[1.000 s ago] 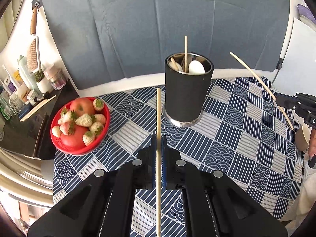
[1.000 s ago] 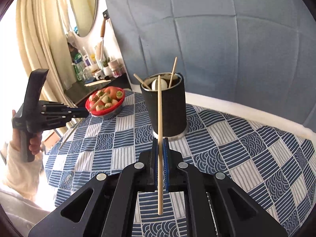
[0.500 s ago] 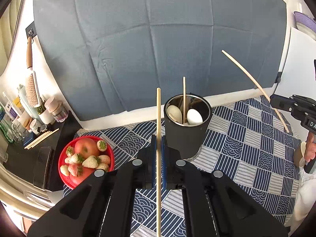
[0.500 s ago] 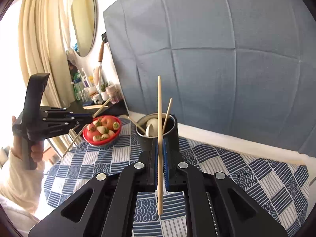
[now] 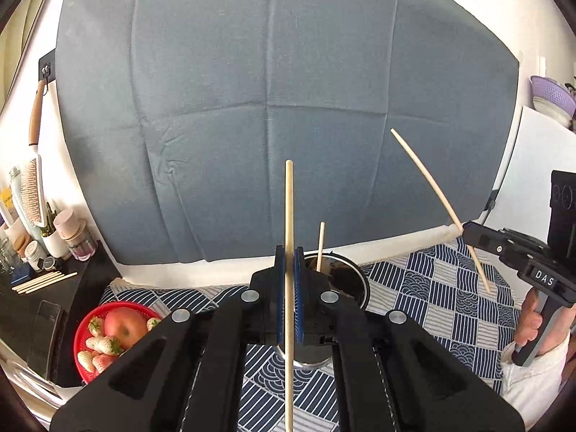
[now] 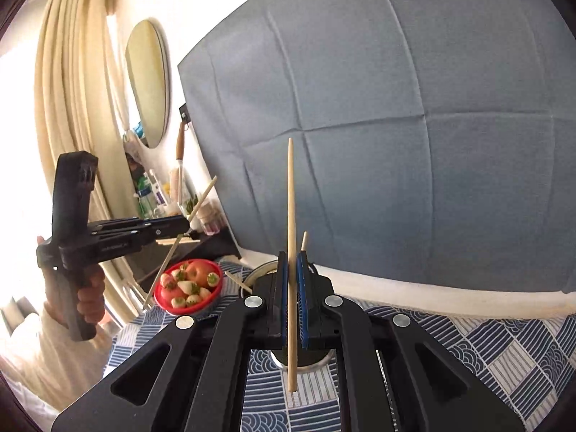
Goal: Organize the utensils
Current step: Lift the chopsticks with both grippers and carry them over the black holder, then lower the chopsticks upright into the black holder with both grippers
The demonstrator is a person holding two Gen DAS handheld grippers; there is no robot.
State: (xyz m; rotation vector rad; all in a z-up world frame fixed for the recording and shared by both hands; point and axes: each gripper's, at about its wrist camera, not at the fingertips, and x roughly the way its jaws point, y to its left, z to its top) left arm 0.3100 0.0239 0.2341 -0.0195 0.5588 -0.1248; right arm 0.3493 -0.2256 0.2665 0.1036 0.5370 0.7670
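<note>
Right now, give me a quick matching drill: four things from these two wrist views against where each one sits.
Things:
1. left gripper's chopstick
2. right gripper's chopstick
3. strawberries
4. loose chopstick

Places:
A. standing in the black utensil holder
B. clamped upright in the left gripper
C. in the red basket
D. clamped upright in the right gripper

Pairs: 1-B, 2-D, 3-C, 4-A

Red fruit bowl (image 5: 83, 327) on patterned tablecloth (image 5: 439, 298), grey backdrop (image 5: 266, 108) behind
</note>
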